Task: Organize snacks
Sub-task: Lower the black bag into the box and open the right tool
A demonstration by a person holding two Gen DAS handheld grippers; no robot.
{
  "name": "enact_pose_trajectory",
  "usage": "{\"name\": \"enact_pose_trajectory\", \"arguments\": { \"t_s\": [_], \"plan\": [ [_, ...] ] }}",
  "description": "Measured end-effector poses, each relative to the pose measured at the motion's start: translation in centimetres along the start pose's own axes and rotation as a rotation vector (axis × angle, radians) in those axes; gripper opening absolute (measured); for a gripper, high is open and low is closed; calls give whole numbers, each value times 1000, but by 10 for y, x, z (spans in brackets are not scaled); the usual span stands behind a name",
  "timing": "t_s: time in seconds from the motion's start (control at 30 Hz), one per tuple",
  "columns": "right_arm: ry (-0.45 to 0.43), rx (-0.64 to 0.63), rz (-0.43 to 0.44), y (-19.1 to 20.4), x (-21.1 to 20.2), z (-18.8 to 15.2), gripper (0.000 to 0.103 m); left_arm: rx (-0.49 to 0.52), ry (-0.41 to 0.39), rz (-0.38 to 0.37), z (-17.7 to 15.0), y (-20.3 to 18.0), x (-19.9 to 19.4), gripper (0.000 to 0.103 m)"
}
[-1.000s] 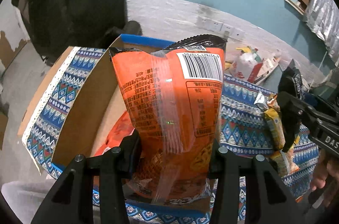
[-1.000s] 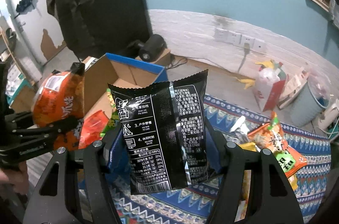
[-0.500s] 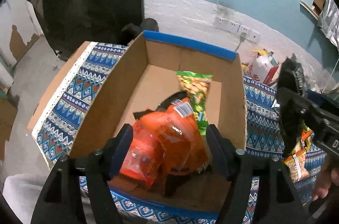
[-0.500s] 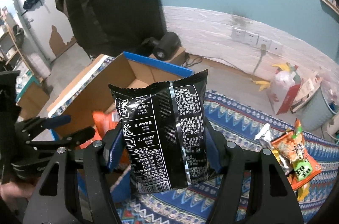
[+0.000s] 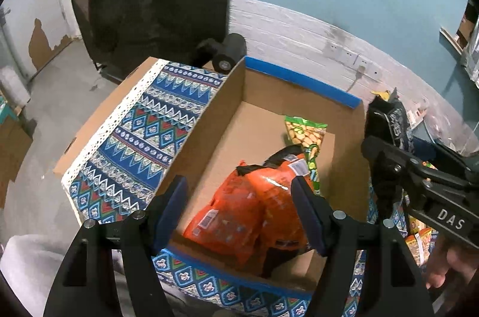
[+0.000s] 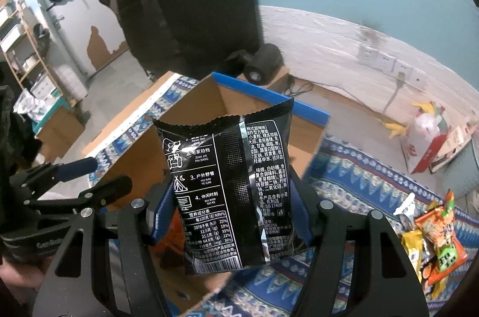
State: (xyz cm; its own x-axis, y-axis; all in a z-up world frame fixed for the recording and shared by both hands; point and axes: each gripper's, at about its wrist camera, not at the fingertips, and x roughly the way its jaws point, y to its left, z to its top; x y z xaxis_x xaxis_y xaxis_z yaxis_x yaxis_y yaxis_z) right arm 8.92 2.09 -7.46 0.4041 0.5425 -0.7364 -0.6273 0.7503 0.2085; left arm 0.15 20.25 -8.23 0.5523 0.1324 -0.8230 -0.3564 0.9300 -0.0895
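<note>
Left tongs [image 5: 239,215]: released, empty, above the box [image 5: 299,83].
Right tongs [image 6: 232,215]: clenched on the black packet [image 6: 227,185], beside the box.
Advice: carry it over the orange bags [image 5: 248,212] (well inside) before releasing.

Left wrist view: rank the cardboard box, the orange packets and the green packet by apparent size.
1. cardboard box
2. orange packets, two overlapping near the front
3. green packet, smallest, though it lies farther back and partly covered, so unsure.
</note>
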Motion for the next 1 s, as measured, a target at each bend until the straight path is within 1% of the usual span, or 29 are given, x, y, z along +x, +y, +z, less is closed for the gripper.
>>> {"name": "enact_pose_trajectory", "arguments": {
  "t_s": [0.4, 0.47, 0.5, 0.67, 0.8, 1.0],
  "plan": [
    [42, -19, 59, 26, 28, 8, 66, -20, 5, 4, -4, 14, -2, 73],
    [51, -15, 69, 24, 29, 9, 72, -23, 3, 3, -4, 16, -3, 73],
    [52, -14, 69, 24, 29, 9, 77, -24, 4, 4, -4, 15, -3, 73],
    [32, -26, 55, 21, 22, 8, 77, -12, 2, -7, -3, 9, -3, 73],
    [27, -31, 43, 15, 12, 6, 77, 3, 5, -38, -3, -2, -3, 73],
    [8, -6, 19, -3, -9, 2, 77, 42, 22, -79, -7, -27, -3, 73]
  ]
}}
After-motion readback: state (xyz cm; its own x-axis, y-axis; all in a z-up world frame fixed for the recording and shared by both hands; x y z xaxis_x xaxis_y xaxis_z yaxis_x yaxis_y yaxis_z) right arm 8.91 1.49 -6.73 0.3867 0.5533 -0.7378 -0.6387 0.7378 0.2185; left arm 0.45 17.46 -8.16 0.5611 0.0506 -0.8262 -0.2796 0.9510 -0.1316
